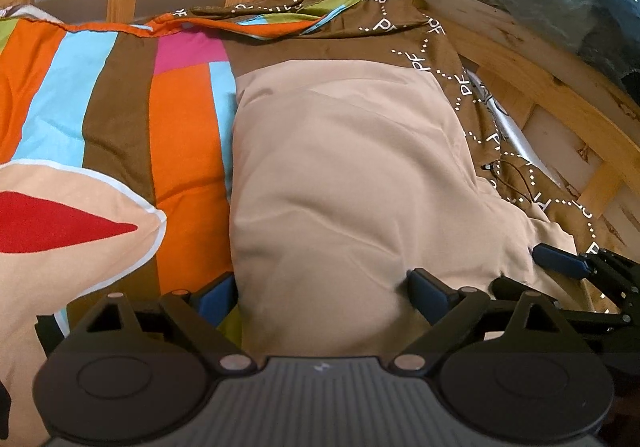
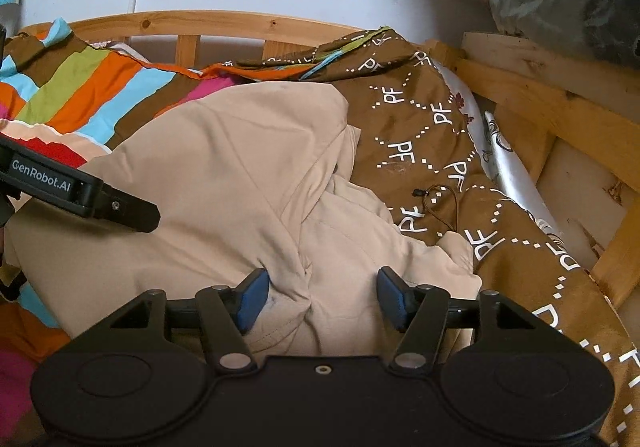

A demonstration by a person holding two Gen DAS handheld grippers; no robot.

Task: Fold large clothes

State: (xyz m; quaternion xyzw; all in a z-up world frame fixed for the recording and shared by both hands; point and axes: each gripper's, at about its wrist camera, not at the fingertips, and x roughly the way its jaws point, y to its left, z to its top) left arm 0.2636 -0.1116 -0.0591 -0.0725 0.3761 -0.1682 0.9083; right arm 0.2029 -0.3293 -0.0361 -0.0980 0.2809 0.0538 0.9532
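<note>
The left hand-held gripper (image 1: pixel 324 291) is standing wide open, its blue pads straddling the near end of the beige garment (image 1: pixel 352 167) without pinching it. The right hand-held gripper (image 2: pixel 320 297) is likewise gaping, its pads spread over a bunched ridge of the same cloth at its six o'clock, with no fabric caught between them. The two are working close together, the left one's arm showing at nine o'clock in the right wrist view.

The garment is lying on the bed, over a striped cover (image 1: pixel 120 95) and a brown patterned cover (image 2: pixel 420 135). Its left part is lying fairly smooth, while toward three o'clock it is rumpled, with a layer doubled over.

Judging by this, the folding is partway along, and both tools are lining up for a fresh hold. The next move is probably calling for each to close on the near edge, taking only the beige layers and not the cover beneath, then carrying that edge toward twelve o'clock.

Room is lying open toward twelve and nine o'clock across the covers. A printed pillow (image 1: pixel 60 215) is sitting at eight o'clock. The wooden bed rail (image 2: pixel 540 119) is closing off two to four o'clock, and a thin dark cord (image 2: pixel 440 203) is resting just past the garment there, a likely snag
</note>
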